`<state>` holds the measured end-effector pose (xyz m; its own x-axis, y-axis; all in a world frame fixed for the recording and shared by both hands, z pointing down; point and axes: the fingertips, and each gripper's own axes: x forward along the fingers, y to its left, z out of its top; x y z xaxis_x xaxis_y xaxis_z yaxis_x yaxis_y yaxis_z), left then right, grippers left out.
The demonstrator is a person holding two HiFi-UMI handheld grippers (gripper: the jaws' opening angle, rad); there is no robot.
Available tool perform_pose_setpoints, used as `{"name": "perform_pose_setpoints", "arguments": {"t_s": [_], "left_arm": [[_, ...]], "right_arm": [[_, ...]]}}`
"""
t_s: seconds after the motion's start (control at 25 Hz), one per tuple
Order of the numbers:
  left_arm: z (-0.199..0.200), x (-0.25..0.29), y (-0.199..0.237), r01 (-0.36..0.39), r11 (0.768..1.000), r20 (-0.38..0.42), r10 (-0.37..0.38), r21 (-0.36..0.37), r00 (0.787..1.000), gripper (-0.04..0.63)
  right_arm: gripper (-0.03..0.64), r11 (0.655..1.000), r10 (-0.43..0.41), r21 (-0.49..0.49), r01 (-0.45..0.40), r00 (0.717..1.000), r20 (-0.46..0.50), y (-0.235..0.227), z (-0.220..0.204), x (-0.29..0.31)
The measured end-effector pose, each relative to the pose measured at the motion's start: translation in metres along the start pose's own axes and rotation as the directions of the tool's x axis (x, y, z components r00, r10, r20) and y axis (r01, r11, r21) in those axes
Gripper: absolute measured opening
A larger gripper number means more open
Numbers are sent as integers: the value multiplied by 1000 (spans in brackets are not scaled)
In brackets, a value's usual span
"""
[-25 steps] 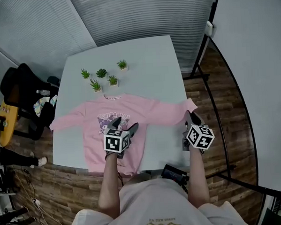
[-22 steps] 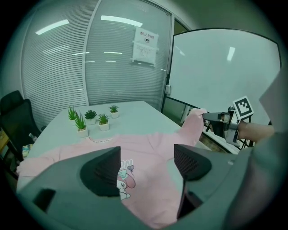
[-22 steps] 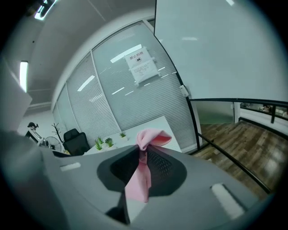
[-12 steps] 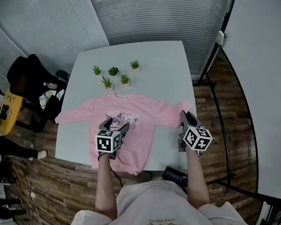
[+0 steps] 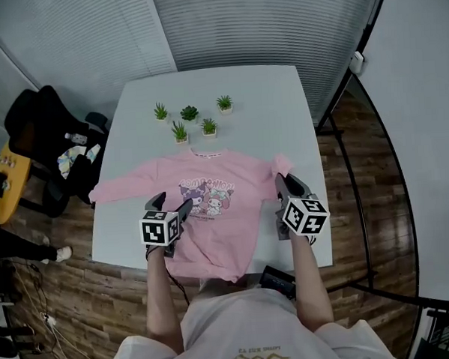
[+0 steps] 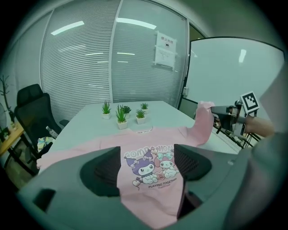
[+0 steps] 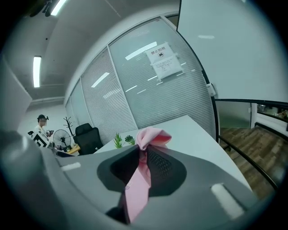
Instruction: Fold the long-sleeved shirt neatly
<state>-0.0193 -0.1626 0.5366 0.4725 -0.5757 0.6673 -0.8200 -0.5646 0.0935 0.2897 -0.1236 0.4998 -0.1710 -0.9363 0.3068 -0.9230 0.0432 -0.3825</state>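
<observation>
A pink long-sleeved shirt (image 5: 212,221) with a cartoon print lies face up on the pale table (image 5: 281,112). Its hem hangs over the near edge. My right gripper (image 5: 285,181) is shut on the right sleeve's cuff (image 5: 279,164) and holds it lifted just above the table, beside the shirt's body. In the right gripper view the pink sleeve (image 7: 150,134) is pinched between the jaws of the right gripper (image 7: 143,155). My left gripper (image 5: 172,202) hovers over the shirt's left side, open and holding nothing. In the left gripper view the print (image 6: 153,168) shows between the wide jaws. The left sleeve (image 5: 116,190) lies stretched out.
Several small potted plants (image 5: 193,116) stand behind the collar. A black office chair (image 5: 46,132) sits left of the table. A black device (image 5: 278,279) hangs at the near edge. Glass walls with blinds stand behind the table, and wood floor surrounds it.
Both grippers moved left. The right one carried the sleeve cuff in from near the table's right edge toward the shirt's body. The left one shifted from the shirt's middle to its left side.
</observation>
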Motion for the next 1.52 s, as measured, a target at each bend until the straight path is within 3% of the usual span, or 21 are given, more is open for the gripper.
{"name": "perform_pose_setpoints", "arguments": {"t_s": [0.24, 0.56, 1.0, 1.2, 1.52], "left_arm": [[-1, 7, 36, 92, 996, 0, -92, -4, 996, 379], [-6, 20, 89, 161, 987, -15, -161, 13, 987, 379], [-12, 28, 153, 158, 987, -24, -158, -10, 987, 383], [-20, 27, 181, 138, 990, -41, -139, -17, 989, 385], [-40, 29, 209, 123, 992, -75, -125, -29, 989, 385]], "right_arm": [[63, 997, -36, -73, 33, 998, -47, 49, -11, 35], [63, 996, -60, -61, 58, 998, -36, 105, -22, 85], [63, 993, -38, -113, 32, 998, -56, 164, -32, 136], [64, 992, 10, -129, -16, 999, -47, 200, -35, 155], [64, 987, 60, -142, -73, 994, -93, 240, -73, 195]]}}
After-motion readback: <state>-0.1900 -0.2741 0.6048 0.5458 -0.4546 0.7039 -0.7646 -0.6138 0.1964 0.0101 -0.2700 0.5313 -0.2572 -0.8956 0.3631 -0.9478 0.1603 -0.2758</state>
